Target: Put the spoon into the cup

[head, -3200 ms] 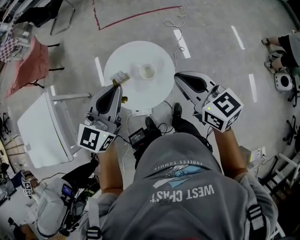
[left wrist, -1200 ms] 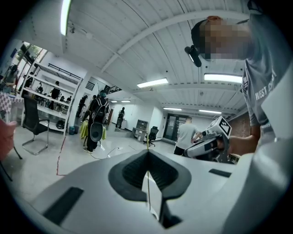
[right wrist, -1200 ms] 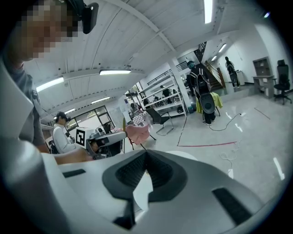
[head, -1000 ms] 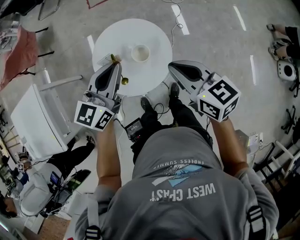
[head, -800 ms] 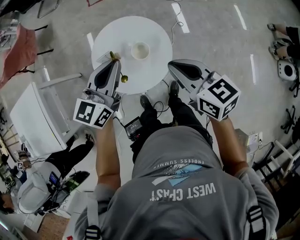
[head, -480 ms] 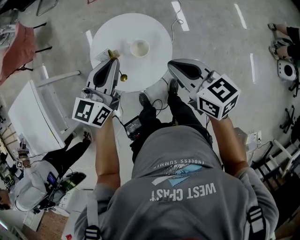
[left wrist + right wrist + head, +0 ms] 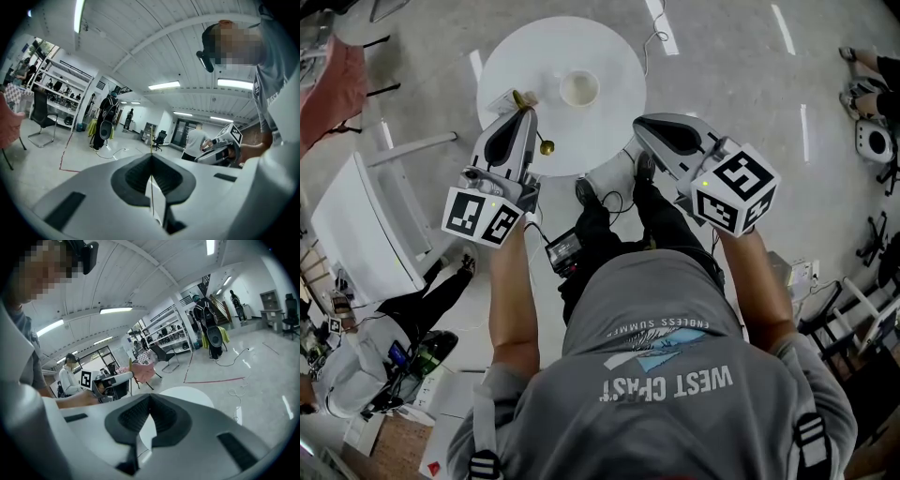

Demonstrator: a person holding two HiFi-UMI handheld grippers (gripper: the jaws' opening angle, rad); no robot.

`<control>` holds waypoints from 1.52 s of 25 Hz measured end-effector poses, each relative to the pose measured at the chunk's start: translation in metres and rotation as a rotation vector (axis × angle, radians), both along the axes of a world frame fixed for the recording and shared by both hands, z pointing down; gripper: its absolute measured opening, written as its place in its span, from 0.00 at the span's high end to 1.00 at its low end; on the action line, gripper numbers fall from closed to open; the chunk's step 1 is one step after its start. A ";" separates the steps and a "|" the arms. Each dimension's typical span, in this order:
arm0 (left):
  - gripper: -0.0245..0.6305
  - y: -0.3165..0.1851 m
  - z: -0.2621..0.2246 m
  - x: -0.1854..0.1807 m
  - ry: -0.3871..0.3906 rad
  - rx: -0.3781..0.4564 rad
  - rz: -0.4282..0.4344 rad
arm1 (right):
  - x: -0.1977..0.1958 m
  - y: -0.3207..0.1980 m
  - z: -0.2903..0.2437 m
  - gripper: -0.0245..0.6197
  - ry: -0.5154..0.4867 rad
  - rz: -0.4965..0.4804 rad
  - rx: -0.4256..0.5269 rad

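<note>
A white cup [image 7: 578, 88] stands upright near the middle of the round white table [image 7: 609, 56]. My left gripper [image 7: 525, 111] hovers over the table's near left edge, to the left of the cup and nearer to me. It is shut on a gold spoon [image 7: 546, 147], which crosses the jaws with the bowl toward me. In the left gripper view the spoon [image 7: 151, 183] is a thin gold line between the closed jaws. My right gripper [image 7: 639, 124] hangs at the table's near right edge, shut and holding nothing. The right gripper view shows the spoon [image 7: 130, 376] upright in the left gripper.
A small white packet [image 7: 502, 100] lies on the table just left of the left gripper's tip. A white chair [image 7: 366, 225] stands to the left, and a chair draped in pink cloth [image 7: 337, 80] at the far left. Cables trail on the floor, and other people stand around the room.
Neither gripper has shifted much against the table, and the spoon stays gripped in the left one. The table and cup have drifted slightly toward the top of the head view.
</note>
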State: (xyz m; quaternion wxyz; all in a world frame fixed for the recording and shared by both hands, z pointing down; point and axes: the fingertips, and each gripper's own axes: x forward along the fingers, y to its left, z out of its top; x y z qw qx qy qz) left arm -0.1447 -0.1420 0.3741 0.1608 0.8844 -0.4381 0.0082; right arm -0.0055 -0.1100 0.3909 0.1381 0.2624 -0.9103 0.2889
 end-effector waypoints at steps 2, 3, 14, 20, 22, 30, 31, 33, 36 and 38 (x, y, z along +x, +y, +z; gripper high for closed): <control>0.96 -0.001 0.002 -0.001 0.003 -0.007 -0.004 | -0.001 0.000 0.002 0.96 0.001 -0.002 -0.007; 0.96 -0.002 0.004 -0.001 0.005 -0.011 -0.005 | -0.001 0.000 0.003 0.96 0.001 -0.002 -0.011; 0.96 -0.012 0.014 -0.002 0.019 -0.035 -0.010 | -0.003 -0.002 0.013 0.96 0.004 -0.002 -0.045; 0.96 -0.021 0.021 -0.003 0.037 -0.052 -0.021 | -0.004 -0.006 0.019 0.96 0.007 -0.003 -0.062; 0.96 -0.022 0.025 -0.005 0.043 -0.059 -0.025 | -0.005 -0.006 0.021 0.96 0.008 -0.001 -0.066; 0.96 -0.026 0.039 -0.015 0.062 -0.080 -0.043 | -0.013 -0.008 0.027 0.96 0.013 -0.001 -0.077; 0.96 -0.027 0.041 -0.016 0.062 -0.082 -0.045 | -0.012 -0.008 0.028 0.96 0.015 -0.001 -0.080; 0.96 -0.029 0.043 -0.016 0.061 -0.084 -0.048 | -0.011 -0.009 0.031 0.96 0.016 0.000 -0.085; 0.96 -0.030 0.048 -0.017 0.060 -0.088 -0.053 | -0.011 -0.010 0.034 0.96 0.017 0.001 -0.091; 0.96 -0.031 0.052 -0.019 0.061 -0.092 -0.057 | -0.013 -0.010 0.036 0.96 0.019 0.000 -0.095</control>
